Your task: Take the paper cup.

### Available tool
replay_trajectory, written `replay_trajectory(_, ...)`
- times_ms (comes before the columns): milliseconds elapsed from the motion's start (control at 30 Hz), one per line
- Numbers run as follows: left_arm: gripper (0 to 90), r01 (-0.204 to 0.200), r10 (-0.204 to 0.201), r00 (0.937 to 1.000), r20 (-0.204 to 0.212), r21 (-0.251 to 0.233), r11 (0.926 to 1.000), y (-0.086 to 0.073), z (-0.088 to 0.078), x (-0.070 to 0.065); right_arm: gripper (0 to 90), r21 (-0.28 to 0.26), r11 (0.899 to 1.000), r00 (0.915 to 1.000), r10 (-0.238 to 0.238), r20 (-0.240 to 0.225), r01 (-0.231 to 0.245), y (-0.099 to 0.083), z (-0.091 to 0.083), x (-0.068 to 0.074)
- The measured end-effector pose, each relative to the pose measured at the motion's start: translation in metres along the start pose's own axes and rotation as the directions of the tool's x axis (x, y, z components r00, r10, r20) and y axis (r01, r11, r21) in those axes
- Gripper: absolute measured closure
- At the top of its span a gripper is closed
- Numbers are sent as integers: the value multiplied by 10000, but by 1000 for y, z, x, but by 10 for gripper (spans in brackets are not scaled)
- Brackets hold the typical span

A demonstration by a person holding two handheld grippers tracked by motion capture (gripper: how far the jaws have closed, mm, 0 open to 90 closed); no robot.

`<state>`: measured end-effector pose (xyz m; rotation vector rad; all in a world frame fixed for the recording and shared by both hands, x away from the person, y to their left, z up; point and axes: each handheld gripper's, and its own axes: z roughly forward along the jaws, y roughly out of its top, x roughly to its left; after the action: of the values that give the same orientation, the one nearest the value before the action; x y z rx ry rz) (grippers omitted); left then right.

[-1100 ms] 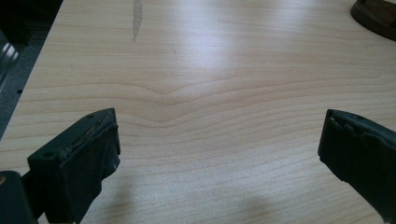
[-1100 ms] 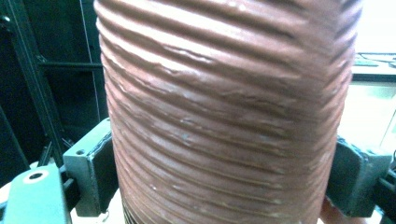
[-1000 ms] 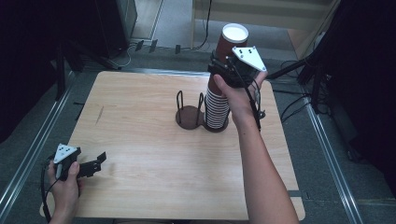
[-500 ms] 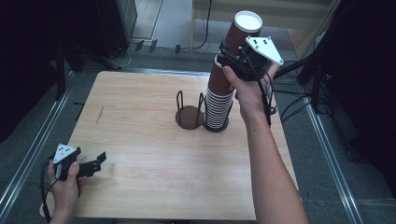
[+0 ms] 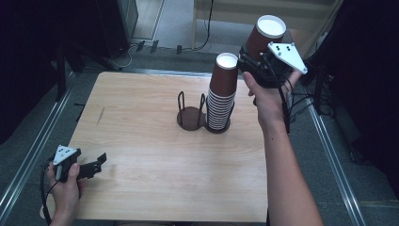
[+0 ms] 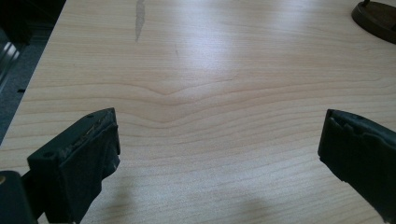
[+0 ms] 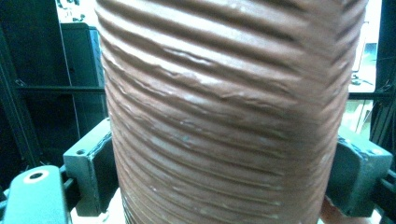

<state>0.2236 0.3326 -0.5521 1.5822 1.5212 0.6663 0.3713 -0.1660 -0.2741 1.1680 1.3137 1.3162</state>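
brown paper cup (image 5: 264, 37) is up in the air at the far right edge of the table (image 5: 155, 155), white inside showing, clamped in the right gripper (image 5: 256, 59). the right gripper view has both jaws pressed on the cup's ribbed wall (image 7: 233, 107), one each side, firm grip. cup's clear of the stack of cups (image 5: 222, 94), a bit right of it and higher. stack stands upright in the right-hand ring of a dark wire holder (image 5: 190, 115) near table centre; the left ring is bare. left gripper (image 5: 96, 162) sits low at the near left corner, jaws wide w/ nothing betw them, just wood grain in the left gripper view, holder base (image 6: 376, 14) at top right.
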Motion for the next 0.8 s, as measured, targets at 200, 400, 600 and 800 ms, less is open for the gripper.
replay_trajectory(200, 0, 16, -16, 10000, -4, 5, 10000, 0, 0, 0, 129, 21, 9977, 9974, -680, 236, 679, -12, -10, 0)
replay_trajectory(400, 0, 0, 0, 10000, -24, 51, 10000, 0, 0, 0, 129, 135, 9991, 9989, -406, 226, 403, -26, -17, -7)
replay_trajectory(600, 0, -3, 3, 10000, -59, 45, 10000, 0, 0, 0, 129, 337, 9989, 9991, -347, 245, 339, -43, -26, -14)
replay_trajectory(800, 0, -20, 21, 9999, -115, 25, 10000, 0, 1, -1, 129, 488, 9983, 9992, -333, 220, 322, -59, -33, -15)
